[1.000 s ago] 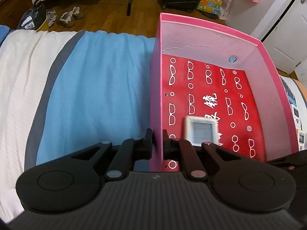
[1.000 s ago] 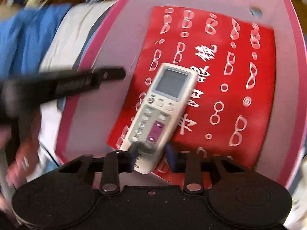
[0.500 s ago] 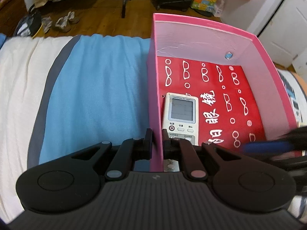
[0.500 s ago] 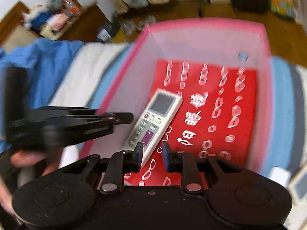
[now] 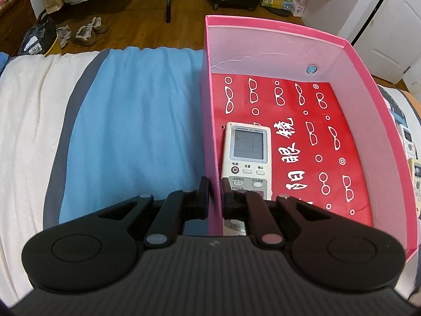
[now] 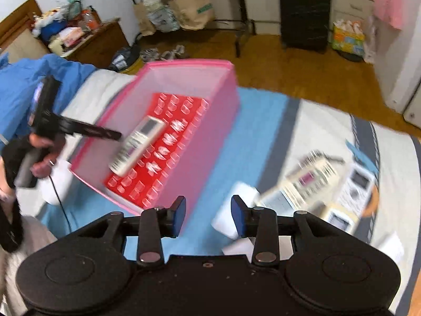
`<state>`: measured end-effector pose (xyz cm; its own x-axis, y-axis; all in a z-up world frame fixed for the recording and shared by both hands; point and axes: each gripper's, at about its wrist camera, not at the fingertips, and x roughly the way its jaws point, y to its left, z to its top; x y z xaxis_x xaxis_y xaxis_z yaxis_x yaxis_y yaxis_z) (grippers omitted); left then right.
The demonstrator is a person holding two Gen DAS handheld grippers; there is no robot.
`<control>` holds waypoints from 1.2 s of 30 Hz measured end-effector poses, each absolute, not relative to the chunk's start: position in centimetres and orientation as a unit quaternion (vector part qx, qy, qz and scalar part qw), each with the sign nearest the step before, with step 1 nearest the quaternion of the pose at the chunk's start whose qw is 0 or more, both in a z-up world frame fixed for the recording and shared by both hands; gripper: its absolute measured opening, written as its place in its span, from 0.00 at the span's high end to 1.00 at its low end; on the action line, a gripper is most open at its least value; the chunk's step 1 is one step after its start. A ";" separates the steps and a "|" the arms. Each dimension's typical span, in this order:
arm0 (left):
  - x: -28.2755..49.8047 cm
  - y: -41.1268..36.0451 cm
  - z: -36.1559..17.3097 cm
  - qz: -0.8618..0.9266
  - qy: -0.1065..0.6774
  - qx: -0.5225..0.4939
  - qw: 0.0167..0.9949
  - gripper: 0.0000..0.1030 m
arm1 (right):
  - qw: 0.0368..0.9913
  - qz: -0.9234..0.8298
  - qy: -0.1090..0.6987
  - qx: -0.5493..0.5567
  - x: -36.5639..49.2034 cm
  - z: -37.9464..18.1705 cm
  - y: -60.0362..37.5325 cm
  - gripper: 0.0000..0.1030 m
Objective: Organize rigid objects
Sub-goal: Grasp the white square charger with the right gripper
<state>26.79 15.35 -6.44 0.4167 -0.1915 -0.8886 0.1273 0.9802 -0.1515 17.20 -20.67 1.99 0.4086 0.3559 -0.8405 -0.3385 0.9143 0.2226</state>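
A pink box [image 5: 355,60] with a red glasses-patterned floor sits on the bed. My left gripper [image 5: 215,192] is shut on the box's left wall, one finger outside and one inside. A white remote [image 5: 247,155] lies flat in the box beside that wall. In the right wrist view the box [image 6: 226,110] and the remote [image 6: 136,144] lie to the left. My right gripper [image 6: 208,210] hovers above the blanket beside the box, its jaws opening with nothing between them. Several more white remotes [image 6: 313,176] lie on the bed to its right.
A blue-and-white striped blanket [image 5: 136,121] covers the bed. Two remotes [image 5: 410,144] show past the box's right wall. A white box [image 6: 234,218] lies near the right fingertips. Beyond the bed are a wood floor, shoes [image 5: 84,31], bags and a black suitcase [image 6: 305,13].
My right gripper let go of the remote, which now lies in the box, and pulled up and away to the right while opening. The left gripper kept its hold on the wall.
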 end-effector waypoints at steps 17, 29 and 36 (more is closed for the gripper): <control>26.6 15.7 -6.5 -0.084 0.537 -0.050 0.838 0.93 | 0.792 0.045 0.607 0.032 14.8 -7.8 -27.4 0.33; 26.7 15.6 -6.4 -0.080 0.538 -0.049 0.838 0.93 | 0.775 0.000 0.624 0.097 14.9 -11.1 -27.7 0.33; 26.6 15.6 -6.7 -0.077 0.540 -0.050 0.836 0.94 | 0.786 0.025 0.608 0.106 13.3 -9.6 -27.4 0.34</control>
